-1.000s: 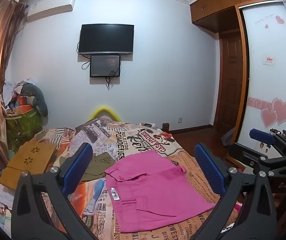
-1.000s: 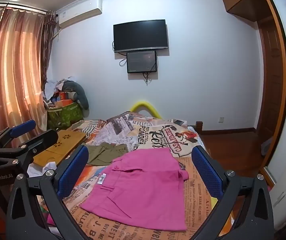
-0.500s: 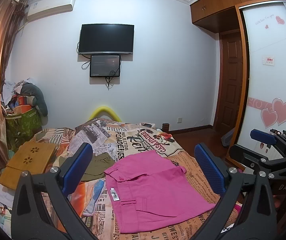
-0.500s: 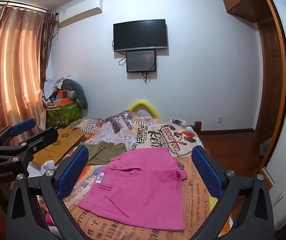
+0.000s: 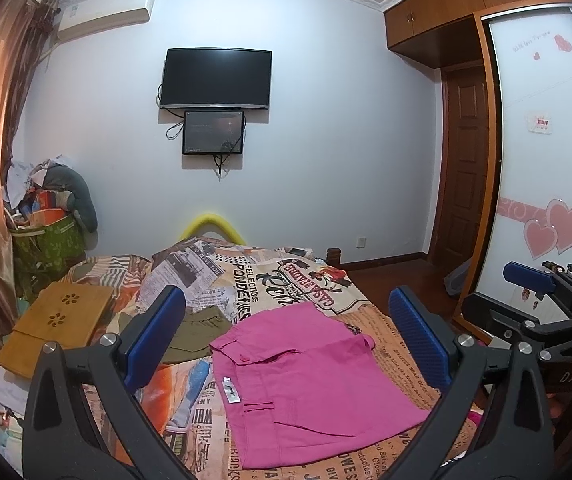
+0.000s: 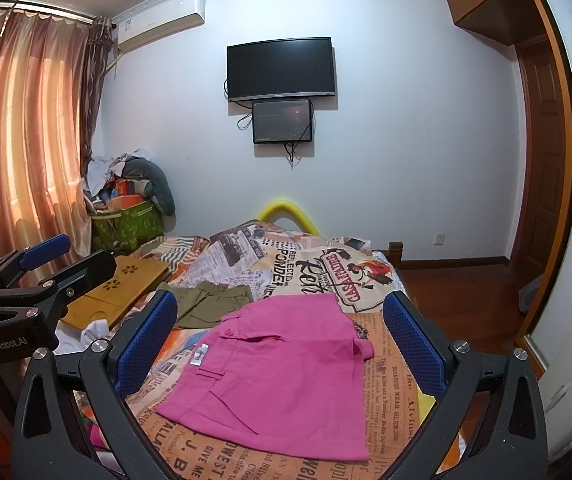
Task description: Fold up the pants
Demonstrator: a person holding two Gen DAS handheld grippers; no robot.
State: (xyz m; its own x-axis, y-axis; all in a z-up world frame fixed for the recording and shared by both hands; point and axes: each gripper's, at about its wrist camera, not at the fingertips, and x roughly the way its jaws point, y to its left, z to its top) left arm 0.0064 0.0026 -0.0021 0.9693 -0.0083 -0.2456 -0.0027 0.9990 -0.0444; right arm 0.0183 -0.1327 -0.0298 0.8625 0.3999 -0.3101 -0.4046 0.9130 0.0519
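Pink pants [image 5: 310, 380], folded into a flat rectangle, lie on the bed [image 5: 390, 320] over a newspaper-print cover, white label at their 9 o'clock edge, waistband button toward 11 o'clock. Olive garment [image 5: 194, 330] sits just beside them at 10 o'clock, apart from the pink cloth. Wooden lap tray [image 5: 54, 328] further out at 9 o'clock on the bed's edge.

Left gripper [image 5: 286, 344] hangs above the near end of the pants, blue pads spread wide, nothing between them, released. Right gripper [image 6: 280, 350] same: jaws wide apart, empty, framing the pants from above. In the left wrist view the right gripper shows at 3 o'clock; in the right wrist view the left gripper shows at 9 o'clock, so both sit side by side, neither touching the cloth.

Far wall at 12 o'clock: TV [image 6: 281, 69], smaller screen under it. Curtain [image 6: 22, 140] at 9 o'clock, green bag [image 6: 128, 226] of clutter in the corner.
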